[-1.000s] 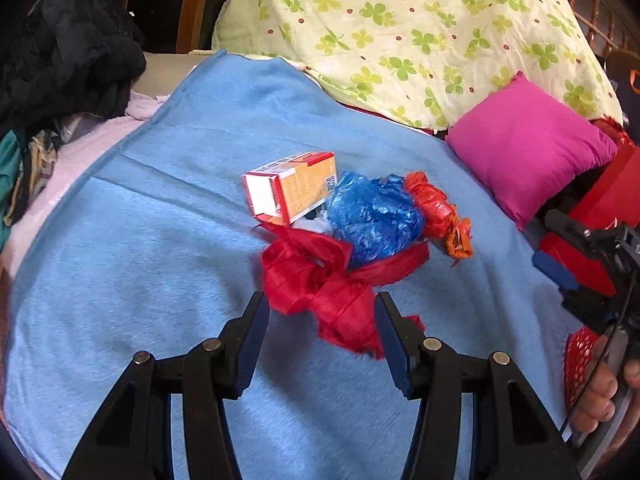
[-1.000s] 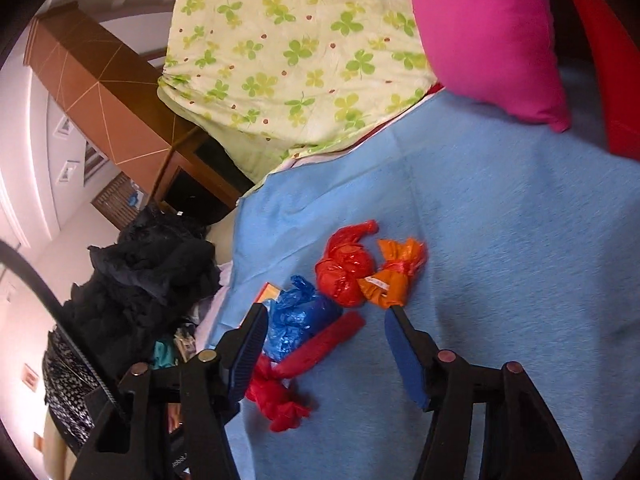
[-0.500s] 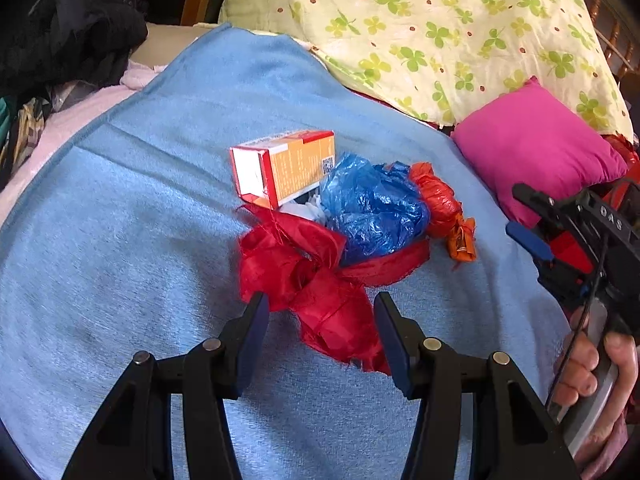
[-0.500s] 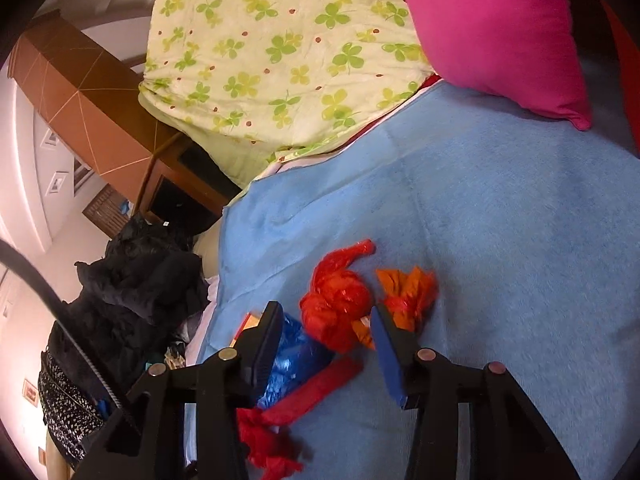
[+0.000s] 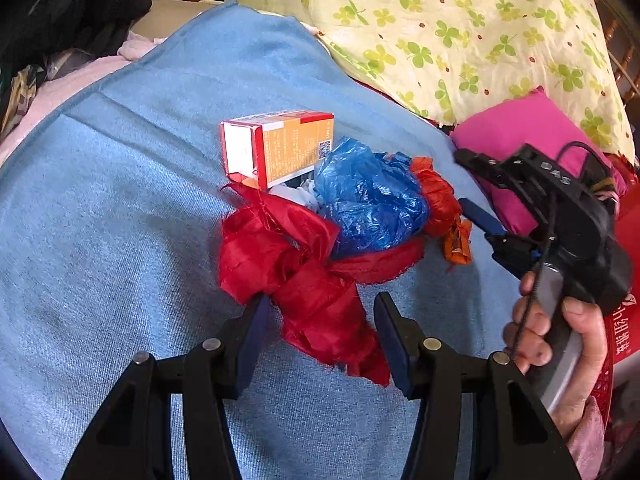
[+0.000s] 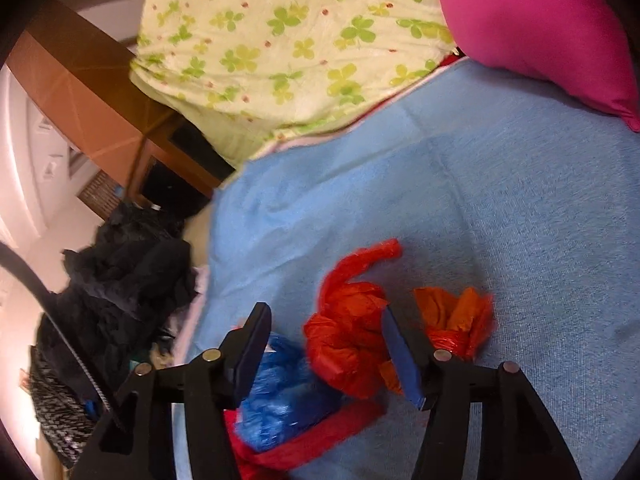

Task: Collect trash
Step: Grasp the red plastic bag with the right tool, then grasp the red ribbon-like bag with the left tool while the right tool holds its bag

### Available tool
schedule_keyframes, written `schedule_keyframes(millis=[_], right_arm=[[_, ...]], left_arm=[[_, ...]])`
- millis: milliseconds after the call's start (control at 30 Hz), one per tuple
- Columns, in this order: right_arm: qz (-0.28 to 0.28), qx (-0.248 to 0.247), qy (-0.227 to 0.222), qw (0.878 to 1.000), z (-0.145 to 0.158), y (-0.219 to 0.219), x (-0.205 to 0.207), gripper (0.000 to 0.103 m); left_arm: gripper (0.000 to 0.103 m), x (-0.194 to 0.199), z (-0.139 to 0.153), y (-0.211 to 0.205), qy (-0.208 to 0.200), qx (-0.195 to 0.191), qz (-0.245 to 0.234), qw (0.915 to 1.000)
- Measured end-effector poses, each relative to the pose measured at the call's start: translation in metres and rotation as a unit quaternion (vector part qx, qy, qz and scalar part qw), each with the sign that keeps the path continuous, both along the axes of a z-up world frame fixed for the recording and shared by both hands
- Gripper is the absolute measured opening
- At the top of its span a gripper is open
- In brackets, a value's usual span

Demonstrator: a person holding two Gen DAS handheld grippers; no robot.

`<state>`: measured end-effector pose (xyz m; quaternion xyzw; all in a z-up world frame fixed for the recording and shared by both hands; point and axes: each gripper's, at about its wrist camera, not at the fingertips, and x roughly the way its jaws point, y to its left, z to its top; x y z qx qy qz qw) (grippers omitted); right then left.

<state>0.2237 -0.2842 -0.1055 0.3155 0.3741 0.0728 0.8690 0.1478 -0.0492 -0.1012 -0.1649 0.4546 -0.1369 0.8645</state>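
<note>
1. My left gripper (image 5: 318, 330) is spread, straddling the red bag (image 5: 304, 280) but not pinching it
2. My right gripper (image 6: 324, 354) has its jaws opening around the orange-red bag (image 6: 348, 344), which sits between them, not yet gripped
3. Just beyond lie the blue bag (image 5: 370, 200), an orange wrapper (image 6: 460, 316) and the box (image 5: 276, 146), all touching in one heap on the blue blanket (image 5: 100, 220)
4. As I judge it, nothing is collected yet; all the heap remains

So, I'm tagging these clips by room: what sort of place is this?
Most likely a bedroom: the trash lies on a blue blanket spread like bedding, with a clover-print quilt and pink pillow behind, and dark clothes piled alongside.
</note>
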Motion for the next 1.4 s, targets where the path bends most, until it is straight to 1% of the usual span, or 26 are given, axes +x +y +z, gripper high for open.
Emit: schedule_keyframes(millis=[100, 167, 200, 233, 300, 400, 533, 633, 767, 900, 1000, 1167, 1300, 1400], right_arm=[[-0.003, -0.016, 0.019, 1.000, -0.013, 0.005, 0.007, 0.062], [-0.003, -0.023, 0.021, 0.999, -0.018, 0.006, 0.008, 0.061], [0.000, -0.032, 0.016, 0.999, -0.018, 0.009, 0.008, 0.060], [-0.001, -0.048, 0.014, 0.999, -0.017, 0.012, 0.008, 0.053], [0.005, -0.052, 0.013, 0.999, -0.018, 0.015, 0.007, 0.049], [0.004, -0.056, 0.009, 0.998, -0.014, 0.016, 0.002, 0.046], [0.005, -0.059, -0.017, 0.998, 0.003, 0.016, -0.010, 0.046], [0.005, -0.067, -0.041, 0.997, 0.022, 0.016, -0.026, 0.046], [0.007, -0.068, -0.062, 0.996, 0.041, 0.015, -0.046, 0.046], [0.009, -0.069, -0.086, 0.994, 0.063, 0.014, -0.078, 0.046], [0.010, -0.069, -0.095, 0.993, 0.073, 0.014, -0.098, 0.046], [0.010, -0.075, -0.104, 0.992, 0.081, 0.009, -0.133, 0.046], [0.011, -0.080, -0.107, 0.991, 0.083, 0.002, -0.164, 0.046], [0.008, -0.086, -0.108, 0.990, 0.084, -0.006, -0.185, 0.046]], left_arm=[[0.055, 0.001, -0.003, 0.001, 0.003, 0.002, 0.000, 1.0000], [0.055, 0.003, -0.005, 0.004, 0.007, -0.006, 0.002, 1.0000], [0.052, 0.004, -0.006, 0.006, 0.008, -0.012, 0.004, 0.9999], [0.049, 0.004, -0.007, 0.008, 0.011, -0.016, 0.006, 0.9998], [0.038, 0.005, -0.010, 0.012, 0.017, -0.026, 0.006, 0.9995], [0.035, 0.004, -0.011, 0.016, 0.021, -0.032, 0.010, 0.9992], [0.033, 0.001, -0.007, 0.023, 0.019, -0.037, 0.015, 0.9990], [0.033, -0.006, 0.004, 0.028, 0.003, -0.025, 0.018, 0.9995], [0.033, -0.018, 0.022, 0.033, -0.027, -0.011, 0.018, 0.9994], [0.033, -0.030, 0.037, 0.032, -0.062, 0.020, 0.011, 0.9978], [0.033, -0.038, 0.042, 0.031, -0.073, 0.022, 0.003, 0.9971], [0.033, -0.060, 0.049, 0.018, -0.093, 0.029, -0.028, 0.9948], [0.033, -0.079, 0.057, 0.002, -0.119, 0.045, -0.063, 0.9899], [0.033, -0.090, 0.061, -0.010, -0.132, 0.050, -0.085, 0.9863]])
